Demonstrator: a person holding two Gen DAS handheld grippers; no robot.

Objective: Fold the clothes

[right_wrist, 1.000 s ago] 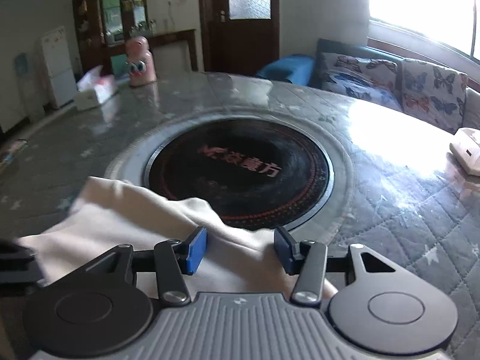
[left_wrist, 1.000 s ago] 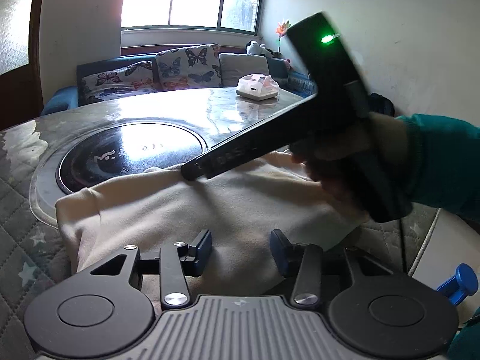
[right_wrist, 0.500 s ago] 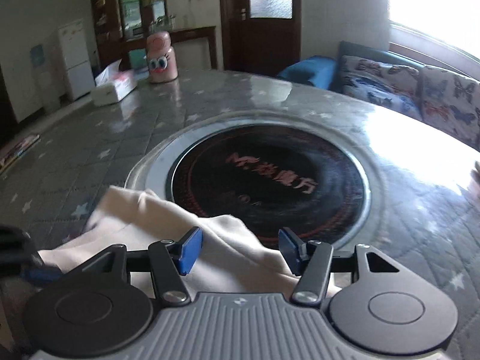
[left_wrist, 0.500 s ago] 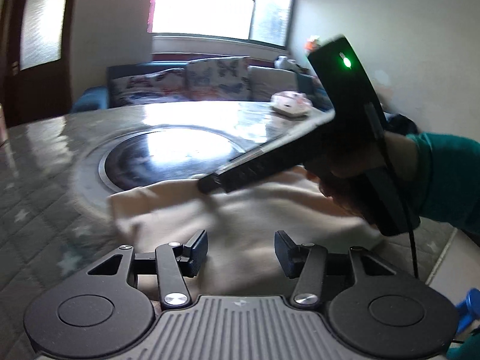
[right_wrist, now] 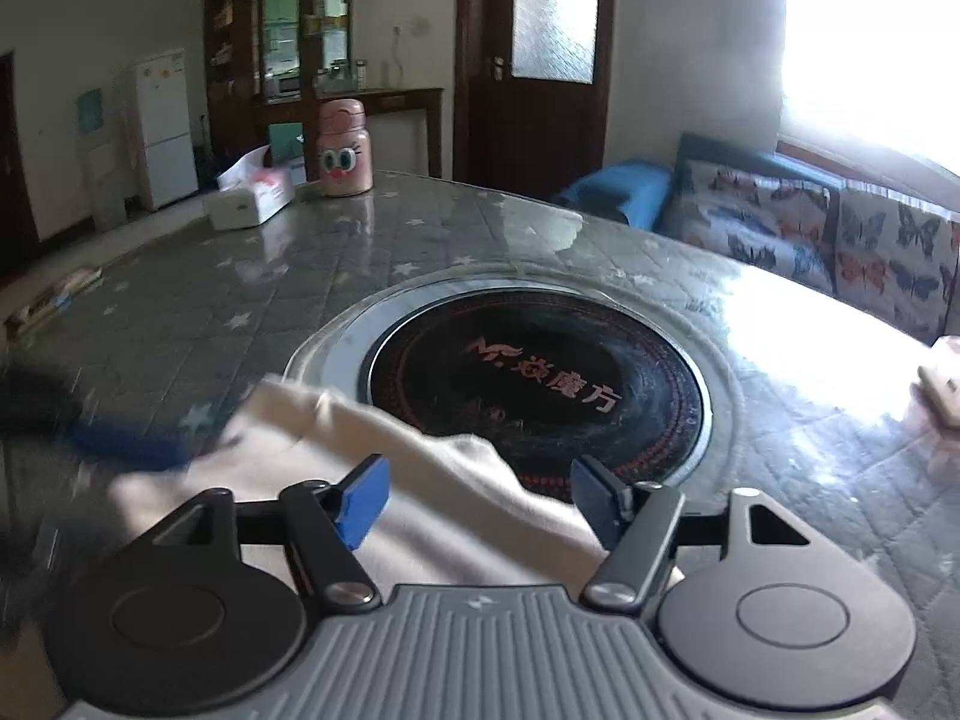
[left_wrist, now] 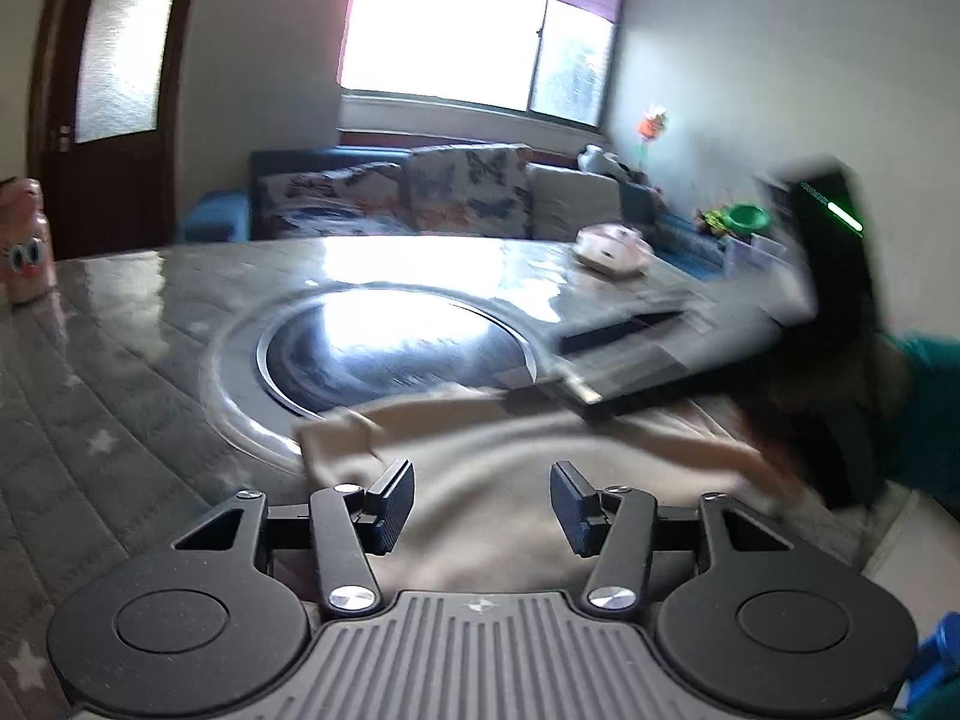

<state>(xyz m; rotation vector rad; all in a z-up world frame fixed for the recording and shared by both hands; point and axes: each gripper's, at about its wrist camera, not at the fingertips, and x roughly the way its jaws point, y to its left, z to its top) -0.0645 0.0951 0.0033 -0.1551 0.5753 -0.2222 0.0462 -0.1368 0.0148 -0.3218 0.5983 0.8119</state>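
At the far left of the table (right_wrist: pixel 180 300) stood a white tissue box (right_wrist: pixel 249 204), and just right of it a pink bottle (right_wrist: pixel 343 150) with a cartoon face. The quilted, star-patterned table cover stretched toward the near edge, where the cream garment (right_wrist: pixel 372 468) lay, its far edge lapping over the rim of the round black cooktop (right_wrist: pixel 540 384) set into the table's middle.

The left gripper (left_wrist: pixel 483 501) was above the garment's near left part, its jaws spread wide with nothing between them and cloth visible below the gap. Whether its fingertips touched the fabric could not be told.

To its right, the right gripper (right_wrist: pixel 480 498) was likewise wide open over the garment, gripping nothing; in the left wrist view it appeared blurred, its fingers close over the cloth's far right edge.

A small white device (left_wrist: pixel 612 249) sat on the table's far right side, with a butterfly-print sofa (right_wrist: pixel 840 246) beyond.
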